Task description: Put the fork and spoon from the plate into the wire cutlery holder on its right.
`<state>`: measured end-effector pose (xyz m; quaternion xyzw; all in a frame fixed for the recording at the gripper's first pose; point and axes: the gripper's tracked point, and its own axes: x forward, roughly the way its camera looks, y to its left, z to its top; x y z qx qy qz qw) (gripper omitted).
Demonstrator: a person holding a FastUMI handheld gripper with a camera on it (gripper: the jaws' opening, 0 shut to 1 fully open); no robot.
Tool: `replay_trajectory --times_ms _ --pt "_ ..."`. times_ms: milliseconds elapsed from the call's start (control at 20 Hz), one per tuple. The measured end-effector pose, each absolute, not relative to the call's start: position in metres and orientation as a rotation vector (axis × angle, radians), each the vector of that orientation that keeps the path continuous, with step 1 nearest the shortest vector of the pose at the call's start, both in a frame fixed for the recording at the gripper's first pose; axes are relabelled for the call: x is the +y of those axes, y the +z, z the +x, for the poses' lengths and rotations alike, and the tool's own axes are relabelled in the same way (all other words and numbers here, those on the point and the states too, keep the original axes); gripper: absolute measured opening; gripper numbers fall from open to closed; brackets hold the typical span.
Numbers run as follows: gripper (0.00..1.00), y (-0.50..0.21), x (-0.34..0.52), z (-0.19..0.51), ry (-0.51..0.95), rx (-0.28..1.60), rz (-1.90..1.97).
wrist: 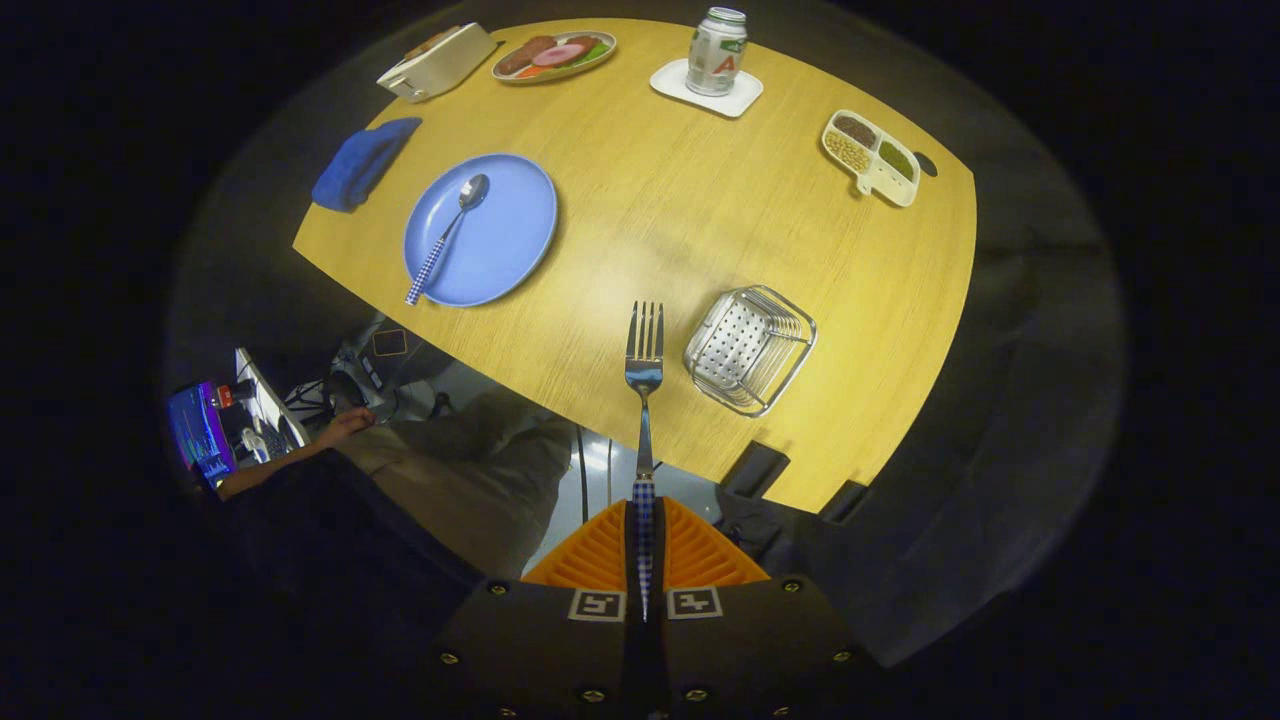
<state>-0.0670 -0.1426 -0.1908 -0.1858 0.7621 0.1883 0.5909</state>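
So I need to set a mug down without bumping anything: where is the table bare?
The broad middle of the table is bare, bordered by the blue plate, the wire cutlery holder, the can and the divided snack tray. The far edge is crowded. The gripper is shut on the fork, beside the holder.

Blue cloth [363,163], can [717,51], snack tray [871,157] on table [650,200].

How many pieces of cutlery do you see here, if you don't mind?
2: the fork is clamped between the gripper fingers, tines beside the wire holder; the spoon lies on the blue plate.
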Motion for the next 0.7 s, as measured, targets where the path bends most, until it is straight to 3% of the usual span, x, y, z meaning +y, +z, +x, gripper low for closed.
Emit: replay_trajectory --times_ms 400,700 --pt "0.01 -0.216 -0.197 -0.041 0.324 1.885 -0.426" --pt "0.01 -0.248 -0.189 -0.021 0.318 1.978 -0.449"
